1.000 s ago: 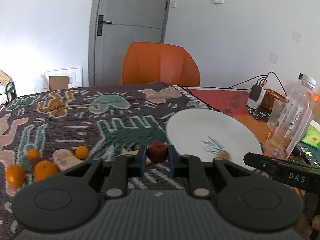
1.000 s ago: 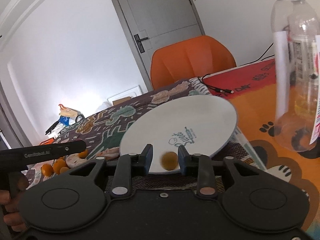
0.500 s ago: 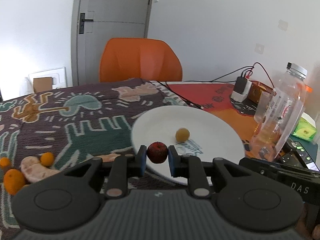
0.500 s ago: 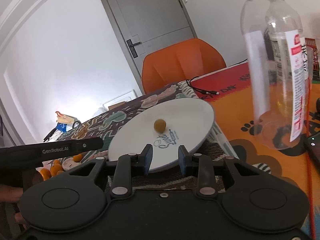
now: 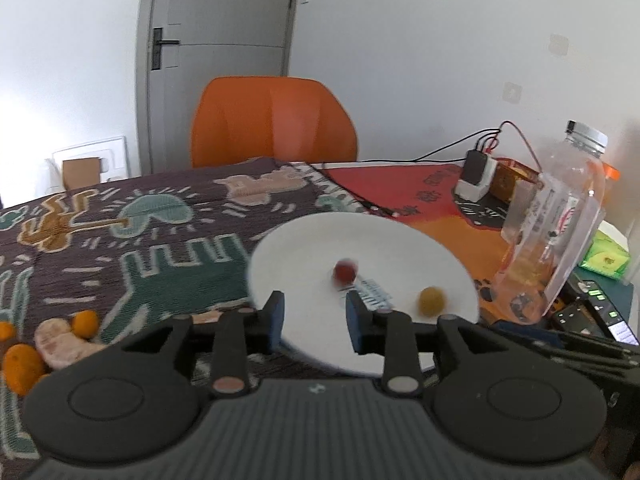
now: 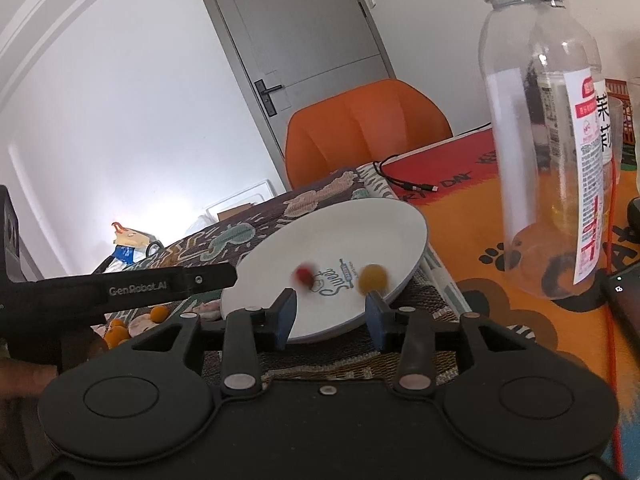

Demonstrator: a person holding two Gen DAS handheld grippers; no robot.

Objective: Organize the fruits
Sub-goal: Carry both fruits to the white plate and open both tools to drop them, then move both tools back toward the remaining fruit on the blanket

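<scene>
Released since the earlier frame, the blurred, seemingly rolling red fruit (image 5: 345, 271) sat on the white plate (image 5: 304, 240) near the yellow fruit (image 5: 431, 301); left gripper (image 5: 314, 316) had just spread, empty. Right gripper (image 6: 330, 314) widened too, empty; only the left view showed oranges (image 5: 20, 364) clearly.

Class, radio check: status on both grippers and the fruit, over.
Left gripper just opened, empty. Right gripper just opened, empty. Red fruit and yellow fruit on plate; oranges wait. Nothing blocking.

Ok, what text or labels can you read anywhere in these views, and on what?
"GenRobot.AI": side of the left gripper.
Script print with a rolling pin on the plate: too blurred to read.
Red and black print on the bottle label: not readable.
Lit screens on the devices: too small.
</scene>
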